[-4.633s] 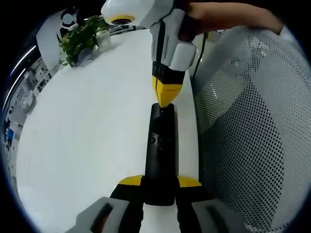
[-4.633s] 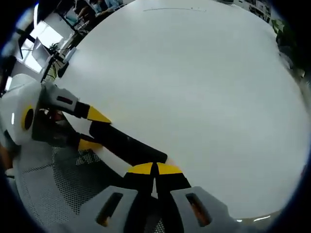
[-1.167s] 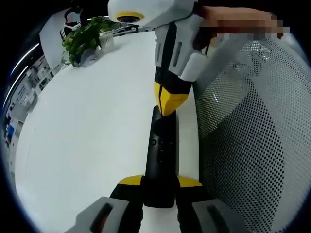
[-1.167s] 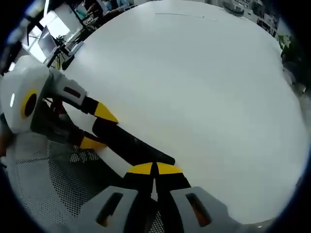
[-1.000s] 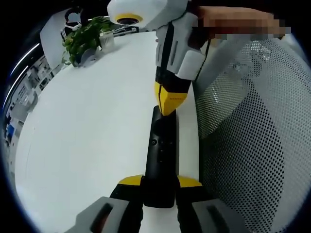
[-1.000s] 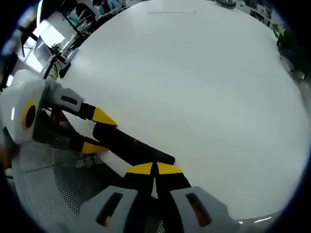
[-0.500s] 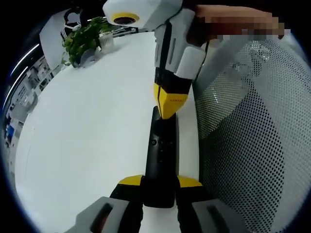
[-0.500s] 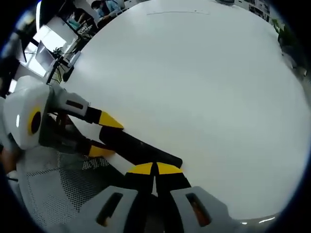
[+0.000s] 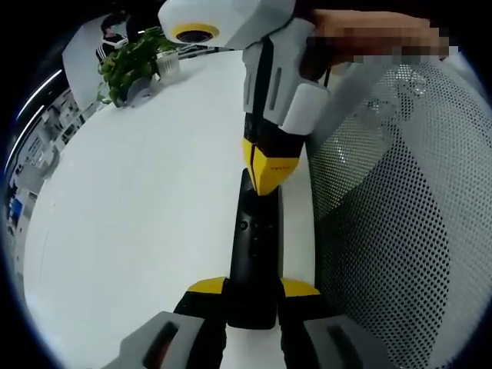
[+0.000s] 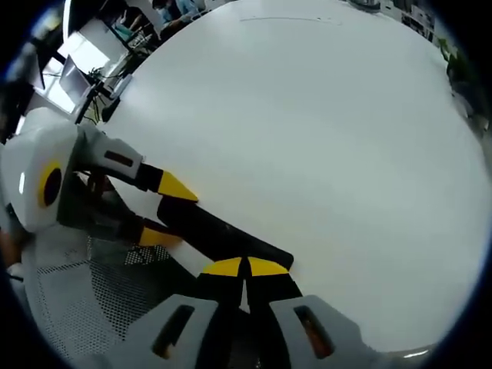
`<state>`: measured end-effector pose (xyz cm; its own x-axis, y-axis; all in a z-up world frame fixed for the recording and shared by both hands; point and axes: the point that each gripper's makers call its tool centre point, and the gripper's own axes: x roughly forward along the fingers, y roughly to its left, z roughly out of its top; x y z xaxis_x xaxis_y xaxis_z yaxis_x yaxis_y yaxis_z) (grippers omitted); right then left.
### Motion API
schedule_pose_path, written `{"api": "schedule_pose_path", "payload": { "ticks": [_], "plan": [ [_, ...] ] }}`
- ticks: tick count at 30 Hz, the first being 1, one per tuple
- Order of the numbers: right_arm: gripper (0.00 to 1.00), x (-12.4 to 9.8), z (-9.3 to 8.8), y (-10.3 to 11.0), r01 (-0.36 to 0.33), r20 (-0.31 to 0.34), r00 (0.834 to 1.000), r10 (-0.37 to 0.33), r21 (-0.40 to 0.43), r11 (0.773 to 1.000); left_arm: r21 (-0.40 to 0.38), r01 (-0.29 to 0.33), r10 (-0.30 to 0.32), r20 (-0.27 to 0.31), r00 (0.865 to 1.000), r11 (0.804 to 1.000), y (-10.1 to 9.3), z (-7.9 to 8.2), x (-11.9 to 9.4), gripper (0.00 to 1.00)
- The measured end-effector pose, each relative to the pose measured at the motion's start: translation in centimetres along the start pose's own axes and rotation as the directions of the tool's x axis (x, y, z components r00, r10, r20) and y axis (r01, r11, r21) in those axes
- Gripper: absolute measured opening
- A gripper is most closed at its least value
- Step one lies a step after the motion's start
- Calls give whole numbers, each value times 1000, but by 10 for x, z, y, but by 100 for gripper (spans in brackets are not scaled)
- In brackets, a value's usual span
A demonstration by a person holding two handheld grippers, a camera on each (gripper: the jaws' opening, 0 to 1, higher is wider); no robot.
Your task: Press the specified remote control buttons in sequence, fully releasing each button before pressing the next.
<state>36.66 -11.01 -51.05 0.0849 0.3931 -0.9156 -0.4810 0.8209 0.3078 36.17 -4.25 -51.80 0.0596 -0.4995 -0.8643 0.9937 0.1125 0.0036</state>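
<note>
— Where's the remote control [image 9: 254, 254]?
— On the white worktop [image 9: 138, 200], pinched by the left gripper [image 9: 252, 290].
— And the right gripper [image 10: 244, 267]?
— Fingers pressed together, tip on the remote's far end.

Left claw [image 9: 252, 290] is reaching forward from the bottom of the left gripper view, its two yellow-tipped jaws standing apart and clamping on a dark body between them; in the right gripper view it is entering from the left [image 10: 164, 209]. Right claw [image 10: 246, 267] is sitting with its yellow tips pressed together, and in the left gripper view it is pointing down from above [image 9: 267, 171], tip closed. A person's hand [image 9: 361, 34] is gripping its white housing at the top of that view.
</note>
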Motion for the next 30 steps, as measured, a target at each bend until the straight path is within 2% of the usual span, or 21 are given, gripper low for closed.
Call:
{"api": "schedule_pose_path", "payload": {
  "ticks": [5,7,15,21,24,25,30],
  "plan": [
    [0,1,-1,0,-2,5,1000,2,9,1000,1,1,-1,2,1000,1000,0,0,0,25],
    [0,1,-1,1,7,10,1000,-7,-14,1000,1,1,-1,2,1000,1000,0,0,0,25],
    [0,1,0,0,24,-12,1000,-24,-23,999,1,0,0,3,1000,1000,0,0,1,25],
    [0,3,1,-2,-11,-36,999,15,101,995,-1,-2,2,6,1000,1000,0,1,1,25],
    [0,3,1,-3,-41,-4,999,43,192,980,-2,-2,2,10,1000,1000,0,1,1,25],
    [0,3,1,-4,-56,14,998,55,204,977,-2,-2,2,10,1000,1000,0,1,1,25],
    [0,3,1,-4,-61,-6,998,63,194,979,-1,-4,4,10,1000,1000,0,1,1,25]
  ]
}}
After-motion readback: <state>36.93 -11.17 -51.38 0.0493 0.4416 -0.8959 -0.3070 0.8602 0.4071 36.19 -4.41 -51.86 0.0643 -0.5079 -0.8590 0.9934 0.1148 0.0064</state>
